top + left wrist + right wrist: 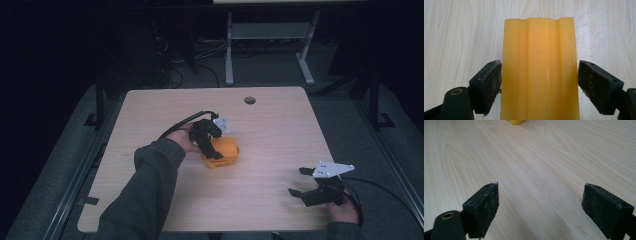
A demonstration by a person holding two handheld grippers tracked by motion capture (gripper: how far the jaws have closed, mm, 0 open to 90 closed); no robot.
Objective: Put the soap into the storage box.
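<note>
The left gripper (539, 82) straddles a ribbed orange plastic block (539, 70) mid-table, jaws apart, seemingly poised to clamp; the right gripper (540, 207) rests open near the table (280, 125) edge.

Orange ribbed block (223, 152), lying mid-table (280, 120), between the left tongs (539, 80)

The table (280, 145) is pale beige wood with fine grain streaks. The block (539, 70) is orange-yellow, lined with lengthwise ridges of slightly darker orange. The left gripper (214, 146) and the right gripper (300, 182) are black, each topped by a light grey plate; their pads (492, 82) look dusty, speckled. The sleeve (145, 190) is dark grey-green.
</note>
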